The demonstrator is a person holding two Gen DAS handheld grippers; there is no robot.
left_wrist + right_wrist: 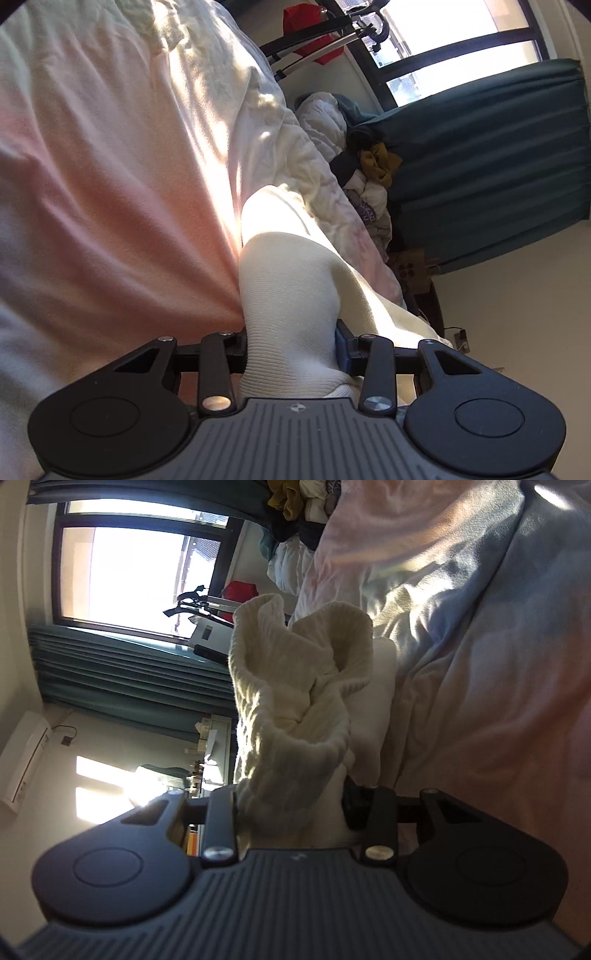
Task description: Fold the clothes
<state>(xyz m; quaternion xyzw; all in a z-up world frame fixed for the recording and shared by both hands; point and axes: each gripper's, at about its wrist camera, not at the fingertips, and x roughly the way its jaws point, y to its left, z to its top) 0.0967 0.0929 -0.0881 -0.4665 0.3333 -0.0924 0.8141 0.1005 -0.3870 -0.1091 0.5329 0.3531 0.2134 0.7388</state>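
Observation:
A cream ribbed knit garment point(284, 273) runs from the pink and white bedcover point(110, 184) straight into my left gripper point(291, 343). Its jaws are pressed on a thick fold that fills the gap between them. In the right wrist view the same knit garment point(295, 672) stands bunched and lifted off the bed, its ribbed hem curling above my right gripper point(291, 805). That gripper is shut on a gathered wad of it. Both views are rolled sideways. The fabric hides the fingertips of both grippers.
The rumpled bedcover point(480, 701) fills one side of each view. A pile of mixed clothes point(369, 173) lies at the bed's far end by a teal curtain point(480, 166) and a bright window point(129, 572). A black and silver frame with something red point(310, 22) stands near the window.

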